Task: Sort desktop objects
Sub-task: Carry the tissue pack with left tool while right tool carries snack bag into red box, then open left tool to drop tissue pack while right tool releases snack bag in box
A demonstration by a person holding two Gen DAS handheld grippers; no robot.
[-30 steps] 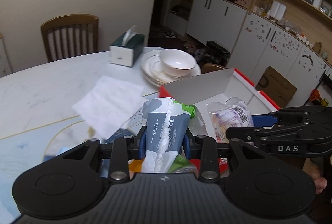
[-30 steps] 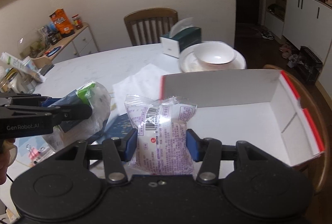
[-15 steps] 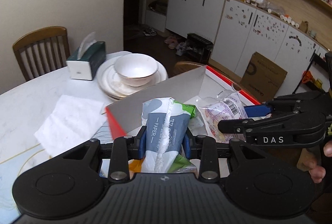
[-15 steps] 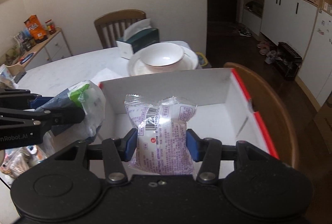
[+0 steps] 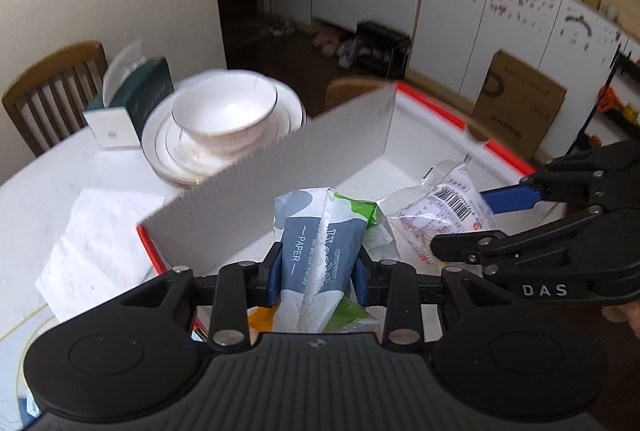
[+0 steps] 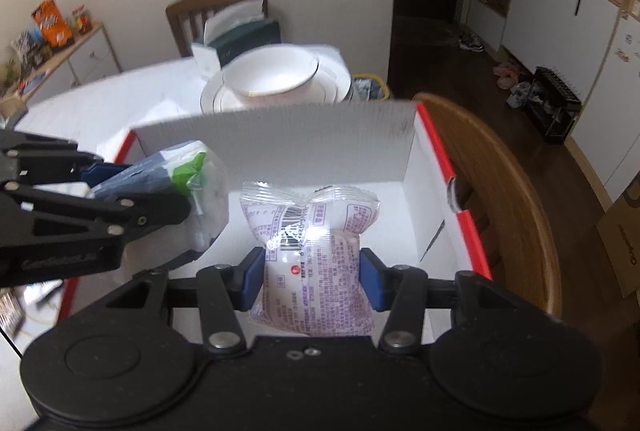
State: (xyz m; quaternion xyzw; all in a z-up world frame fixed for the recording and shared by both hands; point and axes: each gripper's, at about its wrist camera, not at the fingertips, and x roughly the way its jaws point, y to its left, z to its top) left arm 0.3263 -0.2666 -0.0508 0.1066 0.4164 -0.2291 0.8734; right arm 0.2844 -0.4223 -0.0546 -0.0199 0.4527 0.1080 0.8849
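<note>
Gripping a blue-grey tissue pack [image 5: 316, 259] printed "PAPER", the left tongs [image 5: 317, 273] are clamped on its sides, the blue fingers [image 5: 273, 273] pressing in from left and right, and the pack is held over the near left part of the white box [image 5: 280, 183] with red edges. Just to its right, the right tongs [image 6: 310, 277] are clamped on a clear snack packet [image 6: 312, 259] with purple print and a barcode, which hangs over the white floor of the same box; in the left wrist view the packet [image 5: 444, 207] sits close beside the tissue pack, and whether the two wrappers touch cannot be told. In the right wrist view the tissue pack [image 6: 180, 175] shows at the left, gripped by the other tool. The box's tall corrugated flap stands upright at its far side. Beyond the flap, on the white table [image 5: 44, 191], a white bowl [image 5: 224, 119] rests on a stack of plates [image 5: 160, 147], with a dark green tissue box [image 5: 128, 107] just beside it and a flat white paper towel [image 5: 92, 243] lying nearer, left of the box. A wooden chair [image 5: 52, 87] stands behind the table against the wall.
</note>
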